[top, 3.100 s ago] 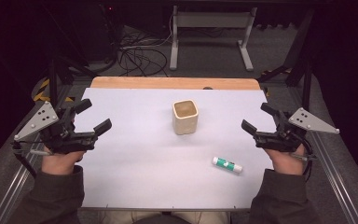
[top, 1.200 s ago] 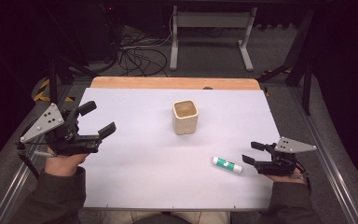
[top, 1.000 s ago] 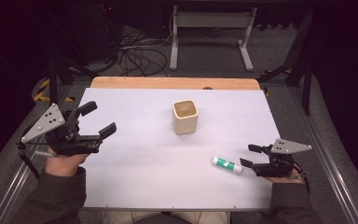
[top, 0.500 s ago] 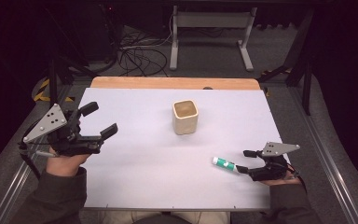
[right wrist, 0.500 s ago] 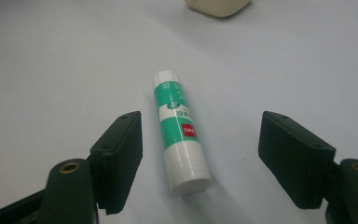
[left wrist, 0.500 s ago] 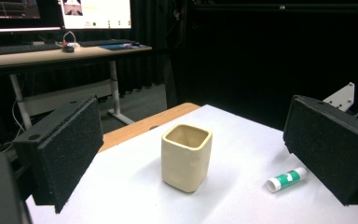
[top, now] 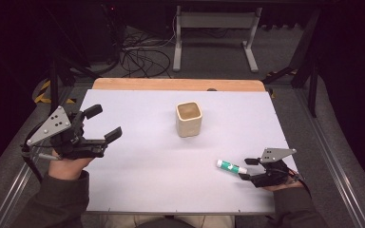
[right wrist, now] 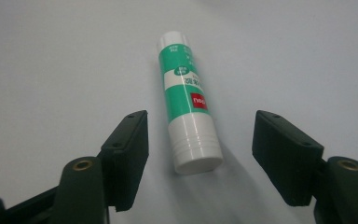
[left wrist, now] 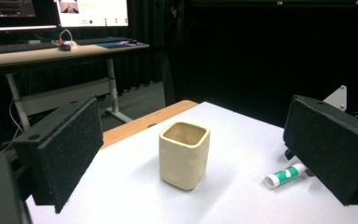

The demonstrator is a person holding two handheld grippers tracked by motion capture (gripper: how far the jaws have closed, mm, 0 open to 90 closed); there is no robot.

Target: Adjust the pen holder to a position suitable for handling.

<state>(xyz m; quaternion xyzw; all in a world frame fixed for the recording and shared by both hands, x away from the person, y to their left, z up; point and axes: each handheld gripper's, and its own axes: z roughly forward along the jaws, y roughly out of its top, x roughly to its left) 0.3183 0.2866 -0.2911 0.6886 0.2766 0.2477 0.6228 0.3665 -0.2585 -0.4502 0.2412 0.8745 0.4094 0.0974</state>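
A green and white glue stick [top: 231, 166] lies flat on the white table top [top: 142, 166] at the front right. My right gripper [top: 247, 169] sits low at the stick's right end. In the right gripper view the stick's white capped end [right wrist: 196, 149] lies between the jaws of my right gripper [right wrist: 203, 140], with a gap on each side; the jaws have just been closing. A cream square cup [top: 188, 118] stands upright in the middle of the table. My left gripper [top: 105, 122] hovers at the left, open and bare, and points at the cup [left wrist: 184, 154] and the glue stick [left wrist: 286, 175].
A wooden strip [top: 176, 84] runs along the table's far edge. Metal rails [top: 335, 166] flank the table. Beyond it are a desk frame [top: 214, 28] and cables [top: 142, 52] on the floor. A desk with monitors [left wrist: 60, 42] stands in the background of the left gripper view.
My right gripper has slid left and down to the glue stick, so the stick's end now lies between its jaws, which have narrowed. The left gripper has stayed put.
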